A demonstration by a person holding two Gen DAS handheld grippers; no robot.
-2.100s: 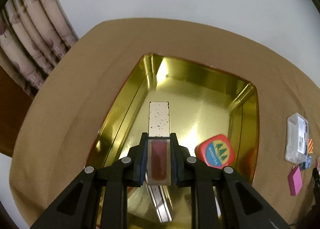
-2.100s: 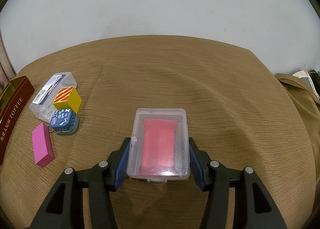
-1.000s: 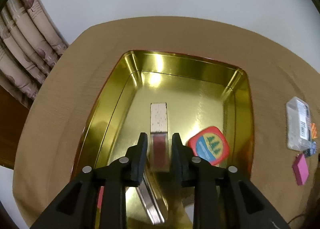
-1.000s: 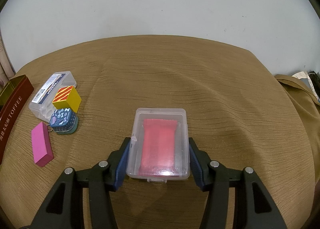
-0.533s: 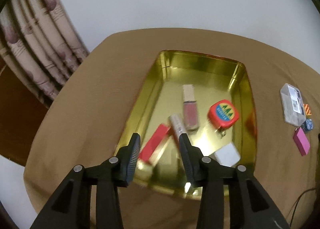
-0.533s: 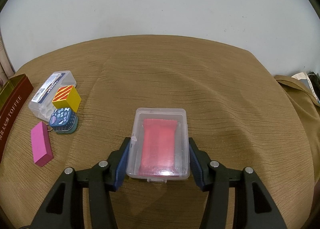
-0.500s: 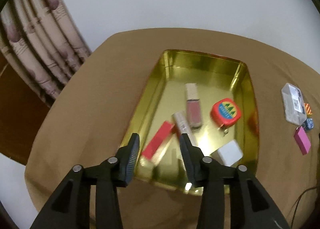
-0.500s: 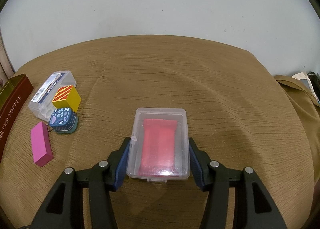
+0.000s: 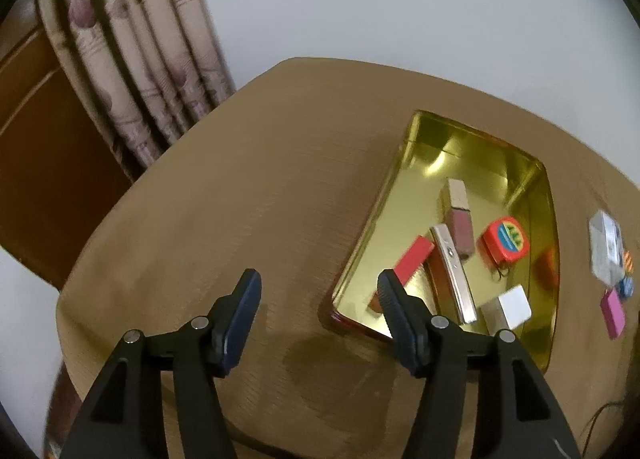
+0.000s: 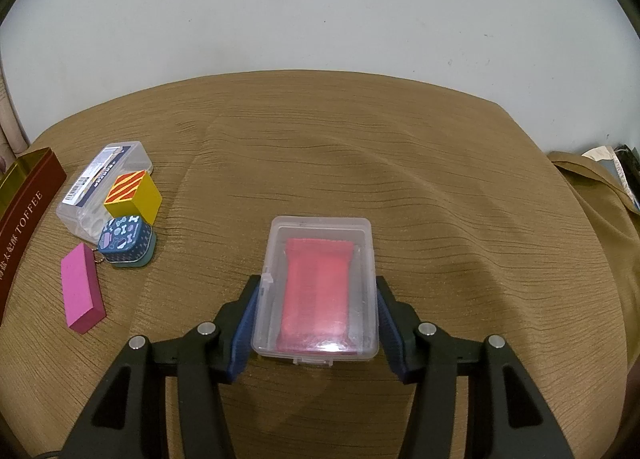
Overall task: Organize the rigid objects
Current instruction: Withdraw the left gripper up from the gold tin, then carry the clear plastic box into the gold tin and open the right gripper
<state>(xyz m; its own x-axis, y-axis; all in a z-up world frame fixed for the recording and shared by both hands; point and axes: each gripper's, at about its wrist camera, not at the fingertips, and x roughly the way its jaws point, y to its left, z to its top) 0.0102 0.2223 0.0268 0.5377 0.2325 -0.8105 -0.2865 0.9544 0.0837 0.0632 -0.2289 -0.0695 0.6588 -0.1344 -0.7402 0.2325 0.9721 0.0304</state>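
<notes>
Clear plastic box (image 10: 318, 291) with a pink insert, flat on the brown-clothed tabletop (image 10: 400, 187), pinched at its long sides between the blue pads of the right tool (image 10: 316, 323), angled down at it. Left of that box, well apart: a magenta block (image 10: 82, 293), a small teal tin (image 10: 126, 241), a yellow striped cube (image 10: 134, 195) against a labelled clear case (image 10: 100, 175), and the maroon side of the gold tin (image 10: 24, 203) marked TOFFEE.

Left tool (image 9: 318, 317) tilted down over bare cloth just beside the near corner of the gold tin (image 9: 546, 219), jaws just opened, spread, nothing between. Inside the tin: lip gloss tube (image 9: 460, 221), rose-gold bar (image 9: 454, 275), red block (image 9: 412, 259), red tape measure (image 9: 506, 239), white block (image 9: 514, 305). Curtain (image 9: 132, 59) beyond the tabletop's far left edge.
</notes>
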